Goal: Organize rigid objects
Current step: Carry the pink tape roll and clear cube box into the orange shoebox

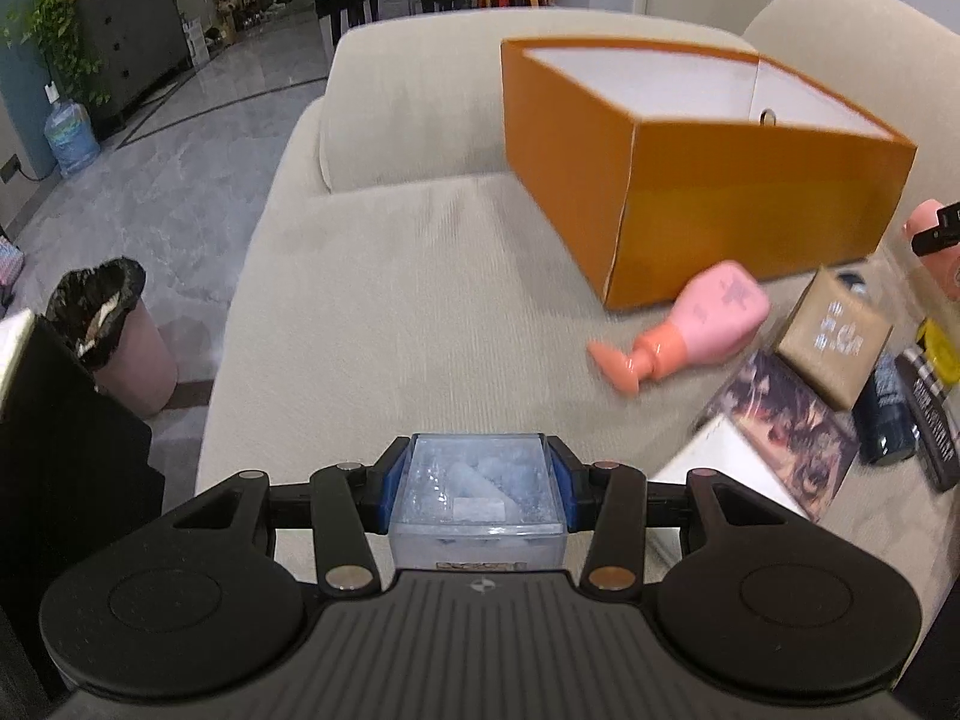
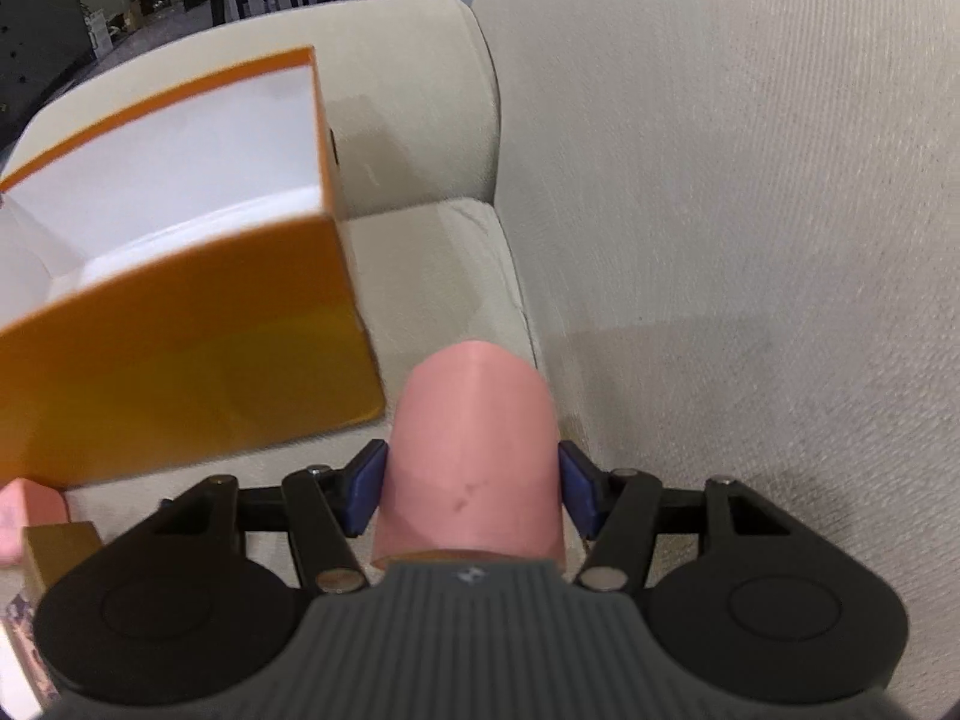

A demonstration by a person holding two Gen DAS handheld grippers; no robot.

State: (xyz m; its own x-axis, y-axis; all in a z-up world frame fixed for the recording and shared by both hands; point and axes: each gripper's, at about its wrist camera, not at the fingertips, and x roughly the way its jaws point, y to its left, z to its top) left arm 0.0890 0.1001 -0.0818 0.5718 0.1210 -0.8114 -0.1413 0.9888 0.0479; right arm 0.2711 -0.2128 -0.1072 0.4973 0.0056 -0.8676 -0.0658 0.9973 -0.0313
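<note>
My left gripper (image 1: 477, 480) is shut on a clear plastic box (image 1: 477, 495) with pale pieces inside, held above the beige sofa seat (image 1: 390, 300). My right gripper (image 2: 471, 486) is shut on a pink cylinder (image 2: 474, 450), held beside the open orange box (image 2: 180, 348). The orange box (image 1: 708, 180), white inside, stands on the seat ahead and to the right of the left gripper. A pink pump bottle (image 1: 696, 324) lies on its side in front of it. The right gripper with the pink cylinder (image 1: 936, 246) shows at the right edge of the left wrist view.
A brown carton (image 1: 834, 336), a patterned box (image 1: 786, 420), a white box (image 1: 720, 468) and dark bottles (image 1: 888, 414) lie at the seat's right. A bin with a black liner (image 1: 114, 324) stands on the floor left of the sofa. The sofa back (image 2: 750, 180) rises to the right.
</note>
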